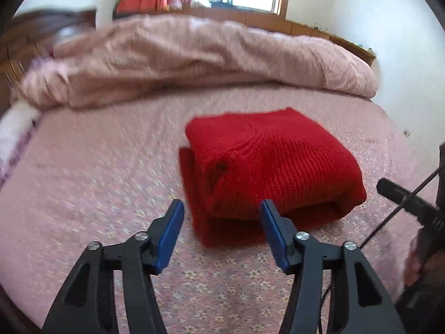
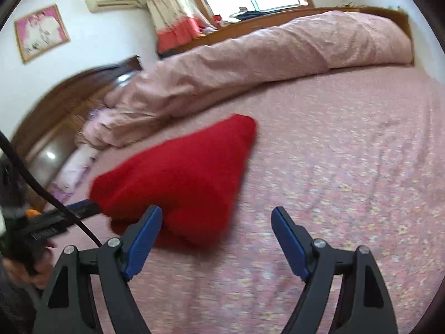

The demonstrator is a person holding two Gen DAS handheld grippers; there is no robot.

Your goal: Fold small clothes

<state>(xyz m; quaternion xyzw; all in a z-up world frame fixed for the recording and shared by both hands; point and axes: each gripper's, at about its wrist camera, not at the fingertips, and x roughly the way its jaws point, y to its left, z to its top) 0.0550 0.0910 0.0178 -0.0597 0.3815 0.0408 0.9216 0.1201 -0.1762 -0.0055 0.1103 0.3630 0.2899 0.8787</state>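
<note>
On the pink bed sheet [image 1: 83,167], left gripper [image 1: 221,208] spread, empty. Folded red sweater [image 1: 267,161] at 12 o'clock, long axis 11-to-5. Right gripper [image 2: 217,217] spread, empty; sweater [image 2: 180,178] at 10 o'clock. Only right view shows a picture [image 2: 41,33].

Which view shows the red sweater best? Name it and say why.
The left wrist view: the folded red sweater sits centred, knit and stacked layers sharp. The right wrist view shows it motion-blurred, off to the left, partly behind a gripper finger.
</note>
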